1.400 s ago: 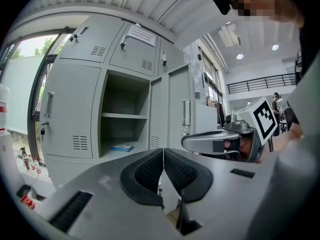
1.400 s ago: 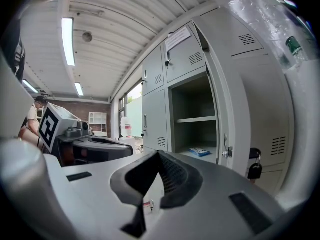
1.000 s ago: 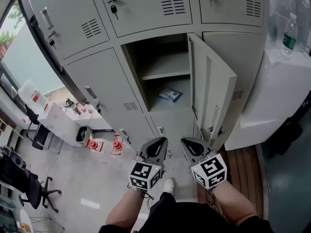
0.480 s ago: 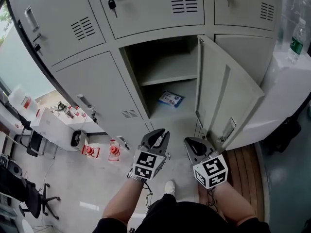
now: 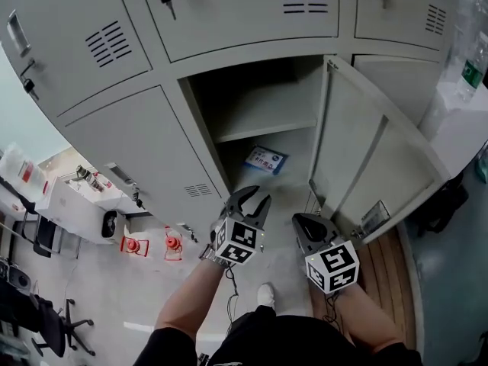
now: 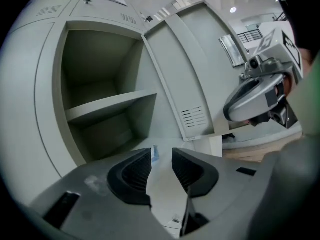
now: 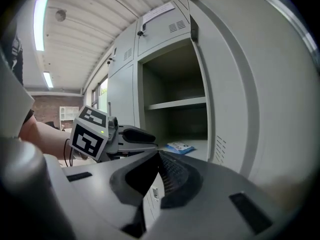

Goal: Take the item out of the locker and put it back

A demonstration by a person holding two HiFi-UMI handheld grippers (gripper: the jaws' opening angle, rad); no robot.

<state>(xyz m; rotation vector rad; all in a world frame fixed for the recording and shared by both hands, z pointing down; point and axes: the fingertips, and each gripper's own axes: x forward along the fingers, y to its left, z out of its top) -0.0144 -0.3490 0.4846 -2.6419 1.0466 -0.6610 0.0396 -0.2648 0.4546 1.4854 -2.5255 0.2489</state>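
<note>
Item: small blue-and-white packet [image 5: 266, 159], lying flat on the bottom of the open locker [image 5: 252, 101], under the shelf [image 5: 263, 132]. Nobody's touching it.

Door: the door [image 5: 358, 151] is swung out to the right, so the opening's clear.

Left tongs: the left tongs [image 5: 255, 197] are released. The jaws have just been opening and there's nothing between them. They're out in front of the opening, well short of the packet, aimed roughly at it.

Right tongs: the right tongs [image 5: 303, 221] look clenched and empty, parked just beside the left ones, near the bottom edge of the door.

Step in hand: looks to me like the reach-in for the pick, with the left side leading.

How I'd do it: go in low under the shelf, keeping the jaws wide enough for the packet. It's thin and flat, so I'd guess a straight-down pinch just skates off. Better to come in shallow and catch one edge, with one jaw sliding under and the other on top. Only close once the edge is properly between the pads.

Watch out: the shelf lip above and the locker's left wall are the things I'd expect to clip on the way in. A slick wrapper could also scoot toward the back if nudged, so ease in.

Right side: I'd keep it out of the doorway.
</note>
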